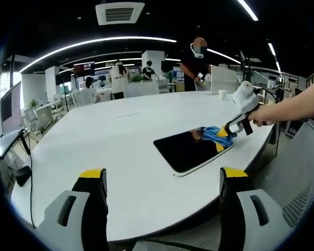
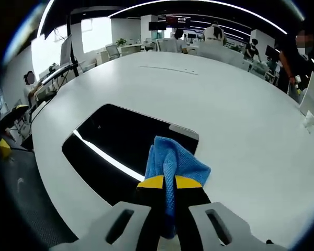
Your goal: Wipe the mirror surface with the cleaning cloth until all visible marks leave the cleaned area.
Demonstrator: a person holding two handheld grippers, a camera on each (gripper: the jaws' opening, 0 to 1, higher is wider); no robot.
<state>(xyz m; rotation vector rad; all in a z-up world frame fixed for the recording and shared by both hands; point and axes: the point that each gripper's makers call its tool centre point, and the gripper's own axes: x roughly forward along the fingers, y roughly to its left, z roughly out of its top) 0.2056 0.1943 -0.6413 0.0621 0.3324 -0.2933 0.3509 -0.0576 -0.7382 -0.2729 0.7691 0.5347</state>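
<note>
Dark glass of the mirror (image 2: 123, 144) is being shown lying flat on the white table (image 2: 235, 115), near the table's curved edge. One end of the mirror is being touched by the blue cloth (image 2: 172, 162), which is being clamped between the closed jaws of the right gripper (image 2: 169, 183); the cloth is being pinched as a bunched fold with its free part resting on the glass. In the left gripper view the same cloth (image 1: 218, 133) and right gripper (image 1: 229, 129) are being seen at the mirror's far corner (image 1: 191, 151), with a hand (image 1: 261, 115) on the grip. The left gripper (image 1: 162, 183) is being held wide open and empty, hanging over the table edge well apart from the mirror. Ceiling lights are being reflected as a bright streak in the glass; whether marks remain cannot be told from these views. The wiping is being judged as under way at one end, with most of the surface yet to be covered. People (image 1: 116, 78) are being seen standing beyond the table.
</note>
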